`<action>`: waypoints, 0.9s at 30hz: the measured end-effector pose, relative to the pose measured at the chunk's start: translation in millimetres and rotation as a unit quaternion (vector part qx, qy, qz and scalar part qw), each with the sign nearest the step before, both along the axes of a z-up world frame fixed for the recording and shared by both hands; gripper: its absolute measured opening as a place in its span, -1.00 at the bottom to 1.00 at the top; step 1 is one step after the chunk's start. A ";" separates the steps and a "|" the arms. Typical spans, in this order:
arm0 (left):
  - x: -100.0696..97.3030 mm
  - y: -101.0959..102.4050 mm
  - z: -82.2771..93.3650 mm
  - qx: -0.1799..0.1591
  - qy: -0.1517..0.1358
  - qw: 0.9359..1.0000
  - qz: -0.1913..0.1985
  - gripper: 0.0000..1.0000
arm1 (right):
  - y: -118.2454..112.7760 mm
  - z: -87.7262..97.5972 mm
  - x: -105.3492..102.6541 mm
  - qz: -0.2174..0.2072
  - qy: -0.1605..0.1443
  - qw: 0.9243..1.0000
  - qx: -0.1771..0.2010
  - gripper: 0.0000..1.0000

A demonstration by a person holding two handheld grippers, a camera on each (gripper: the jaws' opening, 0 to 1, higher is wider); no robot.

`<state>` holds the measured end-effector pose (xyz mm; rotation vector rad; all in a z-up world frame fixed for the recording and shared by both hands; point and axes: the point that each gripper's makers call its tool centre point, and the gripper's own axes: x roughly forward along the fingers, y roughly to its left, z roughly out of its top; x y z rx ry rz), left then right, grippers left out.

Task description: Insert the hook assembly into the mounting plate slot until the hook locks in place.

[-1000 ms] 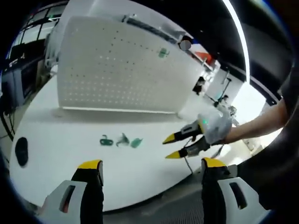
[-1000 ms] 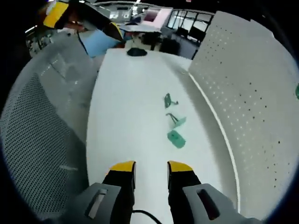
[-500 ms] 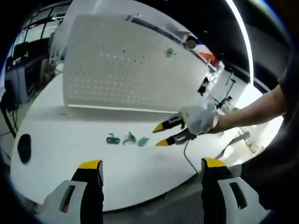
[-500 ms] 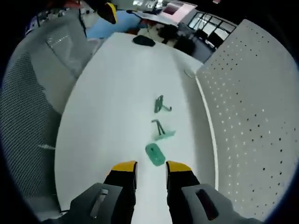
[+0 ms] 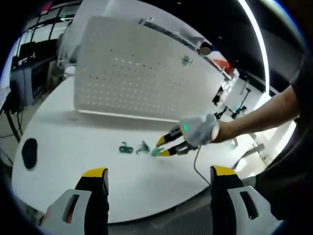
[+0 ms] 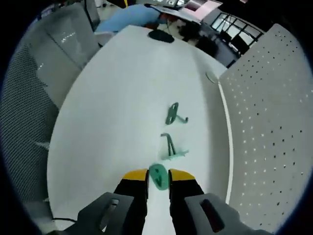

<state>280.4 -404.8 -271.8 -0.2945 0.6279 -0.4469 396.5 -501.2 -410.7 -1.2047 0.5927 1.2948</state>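
Three small green parts lie in a row on the white table (image 6: 107, 98): a hook (image 6: 172, 113), a second hook piece with a thin wire arm (image 6: 169, 146), and a flat oval plate (image 6: 157, 176). My right gripper (image 6: 157, 177) has its yellow-tipped jaws pressed against both sides of the plate, which rests on the table. In the left gripper view a gloved hand (image 5: 199, 130) holds that right gripper (image 5: 161, 147) at the row's near end, by the plate (image 5: 155, 152) and the hooks (image 5: 125, 148). My left gripper (image 5: 159, 171) hangs wide open over the table's front edge.
A white pegboard (image 5: 137, 73) stands upright behind the parts, with one green piece (image 5: 186, 60) hung near its top; the pegboard (image 6: 274, 122) is also on the right. A black oval object (image 5: 29, 152) lies at the table's end. A grey mesh chair (image 6: 29, 98) stands beside the table.
The right gripper has moved forward along the table to the green plate and its jaws have narrowed around it. The left gripper stays open; its view has drifted slightly.
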 end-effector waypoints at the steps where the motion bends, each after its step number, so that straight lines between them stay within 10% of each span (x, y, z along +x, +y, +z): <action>1: 0.3 0.8 -0.9 -0.001 0.001 1.000 0.002 0.74 | -0.7 -1.9 0.8 0.006 -0.002 1.000 -0.009 -0.73; 14: -1.3 8.6 -6.9 -0.003 0.009 1.000 0.010 0.75 | -3.4 -9.3 6.6 0.024 -0.002 0.999 -0.044 -0.99; 20: 1.5 9.3 -5.5 -0.001 0.007 1.000 0.009 0.75 | -2.3 0.1 13.4 -0.070 0.032 0.997 0.008 -1.00; 27: 6.2 2.0 -2.6 -0.001 0.004 1.000 0.001 0.75 | 10.6 34.8 24.9 -0.183 0.075 0.974 0.112 -1.00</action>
